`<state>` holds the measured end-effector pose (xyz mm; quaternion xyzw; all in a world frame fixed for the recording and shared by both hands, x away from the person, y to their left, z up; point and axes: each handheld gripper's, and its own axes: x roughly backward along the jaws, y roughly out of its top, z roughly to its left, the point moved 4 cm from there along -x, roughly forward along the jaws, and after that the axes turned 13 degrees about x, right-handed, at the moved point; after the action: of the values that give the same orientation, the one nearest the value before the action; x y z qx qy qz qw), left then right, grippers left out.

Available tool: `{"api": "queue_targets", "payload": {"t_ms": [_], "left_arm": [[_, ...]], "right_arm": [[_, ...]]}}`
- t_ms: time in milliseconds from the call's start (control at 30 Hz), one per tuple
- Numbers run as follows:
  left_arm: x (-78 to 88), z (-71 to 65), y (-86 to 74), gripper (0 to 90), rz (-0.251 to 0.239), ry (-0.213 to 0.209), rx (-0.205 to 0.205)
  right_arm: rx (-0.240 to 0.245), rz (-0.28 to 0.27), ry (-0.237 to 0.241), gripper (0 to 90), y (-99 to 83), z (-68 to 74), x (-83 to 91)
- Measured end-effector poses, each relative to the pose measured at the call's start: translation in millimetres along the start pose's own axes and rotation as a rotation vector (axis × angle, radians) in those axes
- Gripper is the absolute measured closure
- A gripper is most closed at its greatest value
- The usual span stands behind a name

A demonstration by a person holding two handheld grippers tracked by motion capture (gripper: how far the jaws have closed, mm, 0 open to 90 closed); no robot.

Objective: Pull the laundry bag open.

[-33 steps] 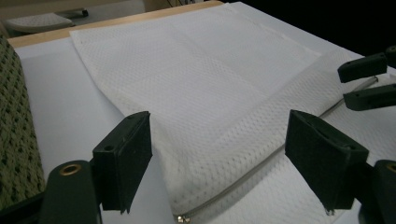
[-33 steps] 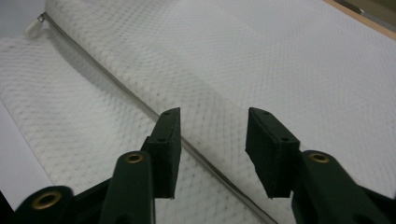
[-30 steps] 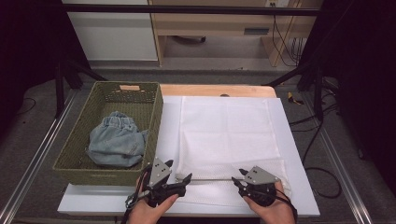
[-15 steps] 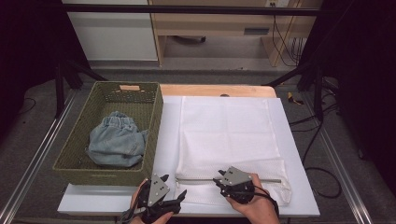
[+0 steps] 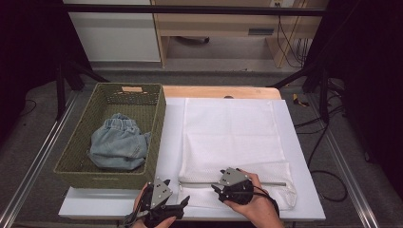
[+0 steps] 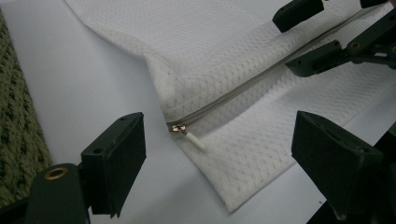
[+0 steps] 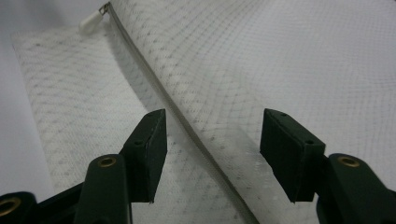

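Observation:
A white mesh laundry bag [image 5: 230, 137] lies flat on a white board [image 5: 297, 156]. Its zipper [image 5: 266, 183] runs along the near edge, shut. The white zipper pull [image 6: 192, 139] sits at the zipper's left end, and the bag's near left corner lies between the wide jaws of my left gripper [image 6: 219, 126]. These jaws have just been opening and touch nothing. My right gripper [image 7: 212, 121] hovers over the zipper line farther right. Its jaws straddle the zipper without pressing it and have also just been opening. The pull [image 7: 90, 21] lies ahead of them.
A green woven basket [image 5: 159, 123] stands left of the board with a crumpled denim garment [image 5: 116, 145] inside. The board rests on a wooden table [image 5: 218, 91]. Dark stands and cables flank the table on both sides.
My right gripper has slid left along the zipper from the bag's right part to its middle. My left gripper has drawn back toward the near edge.

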<state>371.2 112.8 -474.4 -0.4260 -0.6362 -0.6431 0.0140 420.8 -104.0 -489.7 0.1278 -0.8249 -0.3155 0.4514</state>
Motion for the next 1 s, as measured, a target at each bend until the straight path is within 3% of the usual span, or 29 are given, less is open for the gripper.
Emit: {"api": "queue_targets", "payload": {"t_ms": [167,267,300,333,367,400,533,833,1000], "left_arm": [[-1.2,-1.8,-2.5,16.6,0.015,-0.001,-0.011],[-0.9,-1.9,-2.7,16.5,0.019,0.003,-0.018],[-0.9,-1.9,-2.7,16.5,0.019,0.003,-0.018],[-1.1,-1.3,-3.2,16.5,0.020,0.008,-0.020],[-1.1,-1.3,-3.2,16.5,0.020,0.008,-0.020],[-1.8,-1.1,-4.0,16.5,0.025,0.010,-0.019],[-3.3,-1.6,-6.3,16.5,0.047,0.015,-0.032],[-4.0,-3.7,-6.4,18.2,0.046,0.022,-0.047],[-3.5,-3.1,-6.4,19.5,0.047,0.027,-0.048]], "right_arm": [[0.027,0.021,0.008,45.8,1.8,3.7,-8.8],[0.058,0.050,-0.012,59.9,1.9,3.3,-12.1],[0.058,0.050,-0.012,59.9,1.9,3.3,-12.1],[0.058,0.051,-0.013,71.0,1.0,2.2,-12.0],[0.058,0.051,-0.013,71.0,1.0,2.2,-12.0],[0.046,0.044,-0.018,78.3,0.9,0.2,-10.1],[0.015,0.017,-0.050,88.9,2.9,-7.2,-3.5],[-0.042,-0.022,-0.071,89.7,9.3,-19.5,8.5],[-0.064,-0.052,-0.088,90.0,22.1,-30.3,24.4]]}}
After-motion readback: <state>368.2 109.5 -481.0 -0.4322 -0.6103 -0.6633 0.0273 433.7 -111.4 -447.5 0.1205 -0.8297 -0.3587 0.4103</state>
